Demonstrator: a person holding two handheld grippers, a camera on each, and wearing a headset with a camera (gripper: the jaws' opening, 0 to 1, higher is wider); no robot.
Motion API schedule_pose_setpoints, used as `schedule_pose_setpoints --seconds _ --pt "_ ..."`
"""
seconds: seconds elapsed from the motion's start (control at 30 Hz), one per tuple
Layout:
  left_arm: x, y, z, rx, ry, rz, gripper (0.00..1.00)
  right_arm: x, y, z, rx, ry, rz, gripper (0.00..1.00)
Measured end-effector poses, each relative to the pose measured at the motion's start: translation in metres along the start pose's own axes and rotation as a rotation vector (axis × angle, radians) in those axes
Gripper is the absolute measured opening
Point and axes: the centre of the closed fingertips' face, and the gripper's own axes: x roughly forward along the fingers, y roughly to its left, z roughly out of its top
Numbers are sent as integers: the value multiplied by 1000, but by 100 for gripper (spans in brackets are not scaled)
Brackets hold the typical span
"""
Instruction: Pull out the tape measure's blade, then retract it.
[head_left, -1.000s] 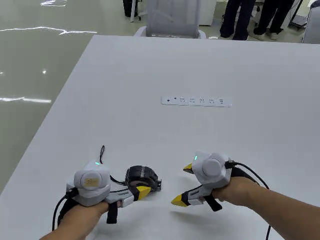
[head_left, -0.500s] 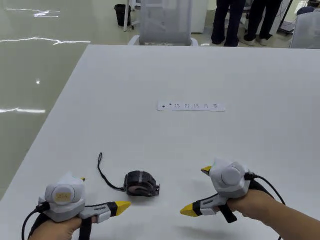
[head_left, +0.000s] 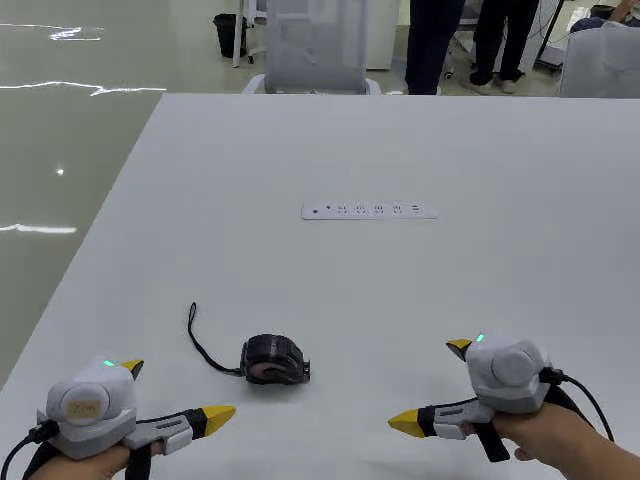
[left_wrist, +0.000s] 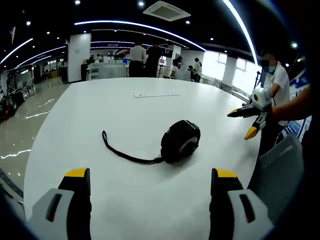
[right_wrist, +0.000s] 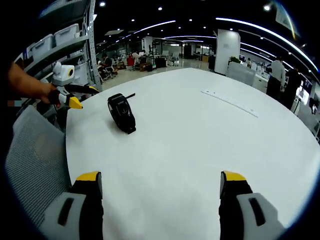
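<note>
White matte desk (head_left: 480, 290); a white power strip (head_left: 369, 211) lies flat near its centre, markings too small to read. Glossy greenish floor (head_left: 60, 150) on the left. Grey chair (head_left: 315, 45) and standing people (head_left: 435, 40) at the far edge. Black tape measure (head_left: 273, 360) rests on the desk, blade wound in, strap (head_left: 203, 342) trailing left. Left claw (head_left: 175, 390) and right claw (head_left: 432, 385) flank it, apart from it, both spread wide and holding nothing.

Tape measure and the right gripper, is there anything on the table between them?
No. In the head view the stretch of white table between the tape measure and the open right gripper is bare; the right gripper view agrees.
</note>
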Motion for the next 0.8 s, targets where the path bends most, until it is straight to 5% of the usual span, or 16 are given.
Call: schedule_pose_setpoints --seconds 0.53,0.8 --pt "-27 8 -1 6 -19 -30 99 -58 -26 -25 81 -33 -112 100" --pt "-36 14 -7 13 3 -39 99 -80 -36 -38 122 -55 -160 100"
